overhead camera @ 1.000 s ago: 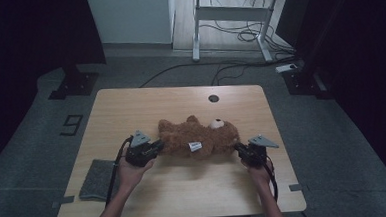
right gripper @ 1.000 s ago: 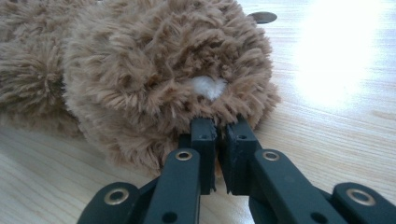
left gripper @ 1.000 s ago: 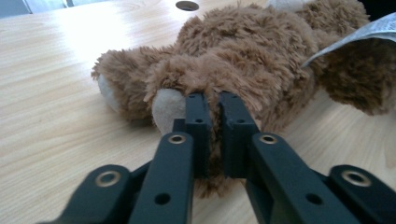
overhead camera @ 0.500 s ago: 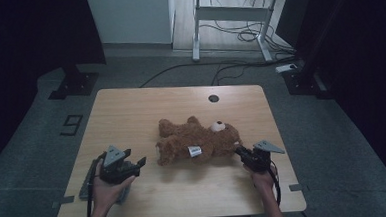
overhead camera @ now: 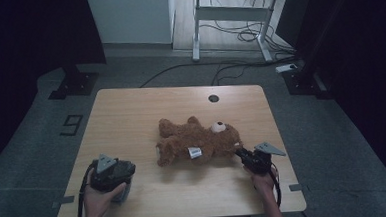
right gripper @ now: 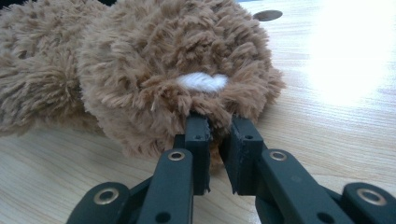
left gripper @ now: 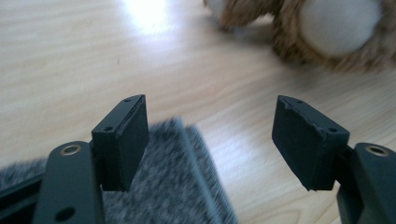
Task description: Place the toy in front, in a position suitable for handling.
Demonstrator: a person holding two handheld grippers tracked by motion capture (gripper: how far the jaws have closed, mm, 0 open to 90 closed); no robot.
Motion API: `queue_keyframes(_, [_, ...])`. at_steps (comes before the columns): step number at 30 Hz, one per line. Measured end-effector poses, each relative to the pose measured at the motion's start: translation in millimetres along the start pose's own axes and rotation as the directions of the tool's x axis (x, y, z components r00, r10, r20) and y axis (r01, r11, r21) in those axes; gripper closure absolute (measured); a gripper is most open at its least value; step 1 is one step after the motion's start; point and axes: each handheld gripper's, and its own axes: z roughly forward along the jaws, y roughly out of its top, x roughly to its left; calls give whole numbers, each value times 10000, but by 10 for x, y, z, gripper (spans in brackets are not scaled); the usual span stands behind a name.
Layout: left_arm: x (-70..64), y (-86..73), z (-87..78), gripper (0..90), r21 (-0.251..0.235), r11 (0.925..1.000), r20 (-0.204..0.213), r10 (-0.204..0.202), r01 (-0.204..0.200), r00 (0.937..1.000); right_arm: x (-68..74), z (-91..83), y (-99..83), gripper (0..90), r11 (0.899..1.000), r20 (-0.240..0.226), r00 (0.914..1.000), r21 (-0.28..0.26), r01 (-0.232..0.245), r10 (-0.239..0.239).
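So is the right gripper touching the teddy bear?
Touching. In the right gripper view the right gripper has its fingers nearly closed on a tuft of the teddy bear's fur, pinched between them.

1. High view: fixed above the person's side, facing forward and down over the whole table and the floor beyond.
2. Left gripper view: low over the tabletop, close to a grey cloth.
3. Right gripper view: low, very close to the teddy bear.
4. All three views share the bear.
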Motion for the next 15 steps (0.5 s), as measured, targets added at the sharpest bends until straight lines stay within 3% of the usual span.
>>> queue_keyframes(5, [42,-125,13,246,532,9986,-592,2,29,9982,6,3,-10,797,10000,59,10000,-6,-3,3])
queue_keyframes(15, [61,-242,152,208,1160,9932,-703,24,58,9975,8,2,-28,800,10000,114,9999,68,23,-24])
